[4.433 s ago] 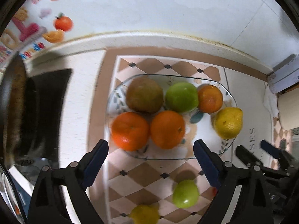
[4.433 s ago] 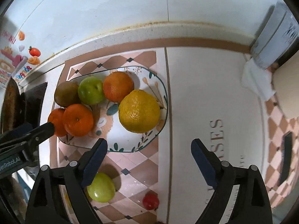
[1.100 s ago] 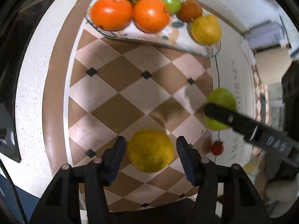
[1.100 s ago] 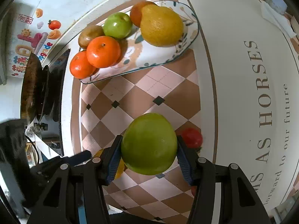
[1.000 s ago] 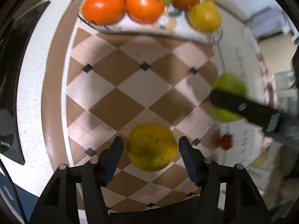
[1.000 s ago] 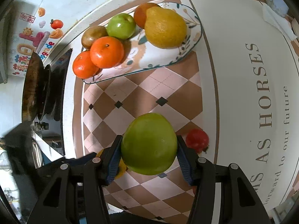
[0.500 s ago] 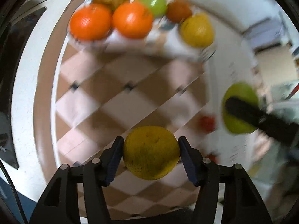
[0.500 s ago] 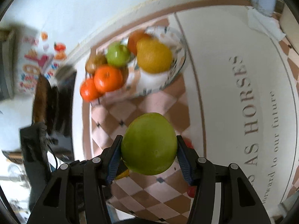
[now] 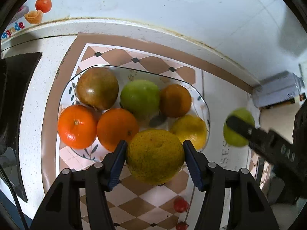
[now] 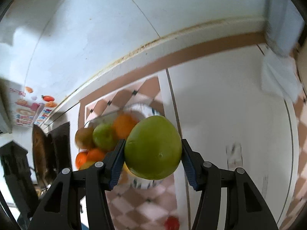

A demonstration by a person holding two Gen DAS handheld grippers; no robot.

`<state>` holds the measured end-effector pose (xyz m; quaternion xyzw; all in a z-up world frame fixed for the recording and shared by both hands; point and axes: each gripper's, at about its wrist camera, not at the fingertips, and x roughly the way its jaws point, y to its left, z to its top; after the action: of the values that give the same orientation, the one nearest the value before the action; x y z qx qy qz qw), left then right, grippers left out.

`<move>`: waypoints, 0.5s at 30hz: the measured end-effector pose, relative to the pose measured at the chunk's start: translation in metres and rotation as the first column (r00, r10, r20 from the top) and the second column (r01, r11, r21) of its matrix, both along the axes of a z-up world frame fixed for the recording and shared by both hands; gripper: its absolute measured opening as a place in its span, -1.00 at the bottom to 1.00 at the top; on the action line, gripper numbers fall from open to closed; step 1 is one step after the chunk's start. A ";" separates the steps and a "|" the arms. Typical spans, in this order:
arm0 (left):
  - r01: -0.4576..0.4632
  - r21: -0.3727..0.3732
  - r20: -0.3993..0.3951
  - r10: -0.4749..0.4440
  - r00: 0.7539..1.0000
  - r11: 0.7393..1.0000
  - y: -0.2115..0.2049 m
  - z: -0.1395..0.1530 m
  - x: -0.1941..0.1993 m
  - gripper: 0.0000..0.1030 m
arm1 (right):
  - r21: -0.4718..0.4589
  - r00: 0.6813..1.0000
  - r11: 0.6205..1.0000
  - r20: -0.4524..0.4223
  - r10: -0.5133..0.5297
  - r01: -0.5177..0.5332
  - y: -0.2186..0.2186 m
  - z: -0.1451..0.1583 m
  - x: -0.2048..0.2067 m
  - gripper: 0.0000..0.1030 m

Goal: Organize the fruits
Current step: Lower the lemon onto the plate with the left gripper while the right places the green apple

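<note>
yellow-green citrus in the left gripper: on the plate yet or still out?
Still out. The yellow-green citrus is clamped in the left gripper, at the near rim of the plate, not resting among the fruit there.

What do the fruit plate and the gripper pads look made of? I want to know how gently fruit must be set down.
The fruit plate looks like glazed ceramic or glass: thin glossy rim and printed leaf pattern, hard either way. The pads of the left gripper look like blue ribbed rubber or soft plastic, matte, pressing a yellow-green citrus.
</note>
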<state>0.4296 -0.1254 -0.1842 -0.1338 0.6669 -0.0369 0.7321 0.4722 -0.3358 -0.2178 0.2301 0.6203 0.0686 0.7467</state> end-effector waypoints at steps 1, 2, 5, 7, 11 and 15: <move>-0.005 0.005 -0.005 0.005 1.000 1.000 0.001 -0.002 0.001 0.11 | -0.001 1.000 1.000 -0.004 0.008 -0.008 0.002 -0.004 0.007 0.13; -0.008 0.009 -0.012 0.008 1.000 1.000 0.000 -0.004 0.000 0.11 | -0.004 1.000 1.000 -0.009 0.020 -0.020 0.005 -0.010 0.014 0.13; -0.016 0.018 -0.036 0.017 0.999 1.000 -0.005 -0.014 0.002 0.11 | -0.028 0.998 0.998 -0.033 0.058 -0.059 0.015 -0.024 0.030 0.13; -0.013 0.034 -0.030 0.014 0.999 0.999 -0.008 -0.015 0.001 0.11 | -0.025 0.995 0.996 -0.053 0.080 -0.081 0.020 -0.031 0.033 0.13; 0.016 0.061 -0.036 -0.014 0.999 0.998 -0.015 -0.020 0.005 0.11 | -0.027 0.992 0.995 -0.084 0.097 -0.099 0.024 -0.043 0.036 0.14; 0.023 0.071 -0.029 -0.021 0.999 0.997 -0.017 -0.020 0.005 0.13 | -0.004 0.992 0.995 -0.085 0.098 -0.099 0.022 -0.042 0.036 0.56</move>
<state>0.4351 -0.1425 -0.2040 -0.1010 0.6795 -0.0192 0.7264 0.5085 -0.3136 -0.2603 0.1987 0.6623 0.0931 0.7164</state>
